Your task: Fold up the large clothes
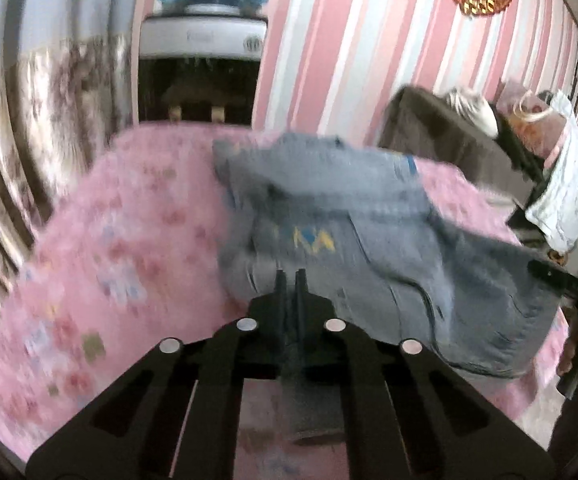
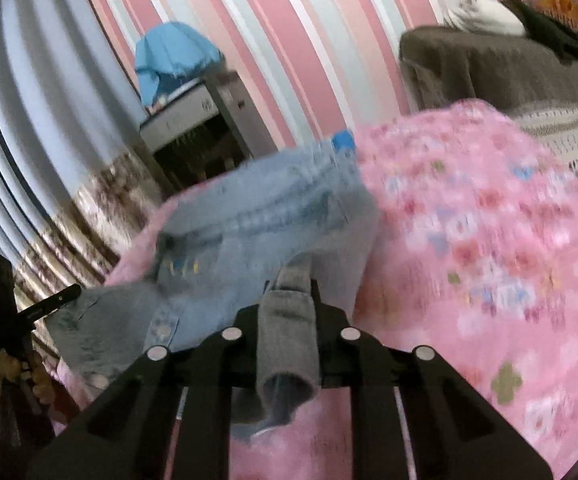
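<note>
Right now the left gripper [image 1: 289, 276] and right gripper [image 2: 291, 286] are each pinching an edge of the denim garment [image 1: 369, 216], which is lying on the pink floral bedspread [image 1: 109, 240], its length running away toward the striped wall [image 1: 329, 60].

Both wrist views are evenly lit by soft, diffuse indoor light, moderately bright, with no hard shadows and no glare. Motion blur smears most of each picture: the pink floral bedspread [image 1: 101, 248] and the denim garment [image 1: 353, 220] lose their detail, and the striped wallpaper [image 2: 289, 40] streaks. The black tool linkages along the bottom of each frame stay sharp. Fisheye distortion bends the curtain [image 2: 29, 120] and wall stripes into arcs, and a dark vignette rings the corners.
</note>
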The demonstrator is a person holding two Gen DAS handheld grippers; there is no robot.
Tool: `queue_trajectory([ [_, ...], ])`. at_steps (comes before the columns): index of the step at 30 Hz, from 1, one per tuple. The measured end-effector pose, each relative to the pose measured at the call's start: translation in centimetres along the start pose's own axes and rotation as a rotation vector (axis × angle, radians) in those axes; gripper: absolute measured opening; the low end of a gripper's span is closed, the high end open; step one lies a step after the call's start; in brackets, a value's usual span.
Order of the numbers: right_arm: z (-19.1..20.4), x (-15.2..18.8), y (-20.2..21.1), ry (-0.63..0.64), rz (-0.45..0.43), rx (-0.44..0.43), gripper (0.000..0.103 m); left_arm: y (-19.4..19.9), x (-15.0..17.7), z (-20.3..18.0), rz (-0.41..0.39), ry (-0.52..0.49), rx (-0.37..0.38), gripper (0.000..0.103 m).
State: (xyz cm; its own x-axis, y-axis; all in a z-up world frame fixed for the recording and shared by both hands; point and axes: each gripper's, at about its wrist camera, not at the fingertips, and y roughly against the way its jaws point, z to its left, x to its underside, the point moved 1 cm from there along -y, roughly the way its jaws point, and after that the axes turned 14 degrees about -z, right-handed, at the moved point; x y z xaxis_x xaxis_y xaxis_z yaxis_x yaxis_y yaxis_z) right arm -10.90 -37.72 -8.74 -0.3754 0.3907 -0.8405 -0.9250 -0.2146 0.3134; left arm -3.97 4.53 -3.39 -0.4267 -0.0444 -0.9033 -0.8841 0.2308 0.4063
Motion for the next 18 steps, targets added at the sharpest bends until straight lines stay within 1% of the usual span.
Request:
queue_trajectory([
  [2, 0.2, -1.5, -0.9, -0.007, -0.034, -0.007, 0.016, -0.5, -1.6, 0.2, -0.042, -0.024, -0.047, 0.000],
  [3, 0.4, -2.4, -1.7, -0.014, -0.043, -0.025, 0.016, -1.2, -2.6, 0.8, -0.049, 0.000, -0.034, 0.000],
  [5, 0.9, -3.4, -3.2, -0.002, -0.037, -0.045, 0.016, -2.8, -3.6, 1.5, -0.030, 0.031, -0.020, 0.000],
  [6, 1.2, -3.7, -4.0, 0.009, -0.028, -0.044, 0.016, -3.8, -3.7, 1.6, 0.001, 0.039, -0.011, 0.000],
  [8, 2.2, -4.1, -5.1, 0.051, -0.019, -0.035, 0.016, -4.4, -3.3, 1.8, 0.031, 0.054, 0.004, 0.000],
  [10, 2.8, -4.0, -5.6, 0.097, -0.013, -0.008, 0.016, -4.6, -2.2, 1.9, 0.061, 0.044, 0.001, 0.000],
  [12, 2.8, -3.9, -5.9, 0.110, -0.009, 0.013, 0.016, -4.8, -0.8, 2.2, 0.095, 0.060, 0.008, 0.000],
  [14, 2.6, -3.4, -5.8, 0.100, -0.007, 0.016, 0.016, -4.8, 0.7, 2.3, 0.123, 0.077, 0.019, 0.002],
  [15, 2.6, -3.0, -5.6, 0.097, -0.005, 0.021, 0.016, -4.7, 1.3, 2.3, 0.131, 0.079, 0.017, 0.008],
  [16, 2.6, -2.8, -5.4, 0.098, -0.004, 0.026, 0.016, -4.8, 1.9, 2.1, 0.142, 0.078, 0.017, 0.020],
  [17, 2.5, -2.5, -5.2, 0.103, -0.002, 0.033, 0.016, -4.8, 2.6, 1.8, 0.152, 0.076, 0.018, 0.028],
  [18, 2.5, -2.0, -4.8, 0.110, 0.002, 0.045, 0.016, -4.6, 3.0, 1.6, 0.157, 0.076, 0.018, 0.046],
])
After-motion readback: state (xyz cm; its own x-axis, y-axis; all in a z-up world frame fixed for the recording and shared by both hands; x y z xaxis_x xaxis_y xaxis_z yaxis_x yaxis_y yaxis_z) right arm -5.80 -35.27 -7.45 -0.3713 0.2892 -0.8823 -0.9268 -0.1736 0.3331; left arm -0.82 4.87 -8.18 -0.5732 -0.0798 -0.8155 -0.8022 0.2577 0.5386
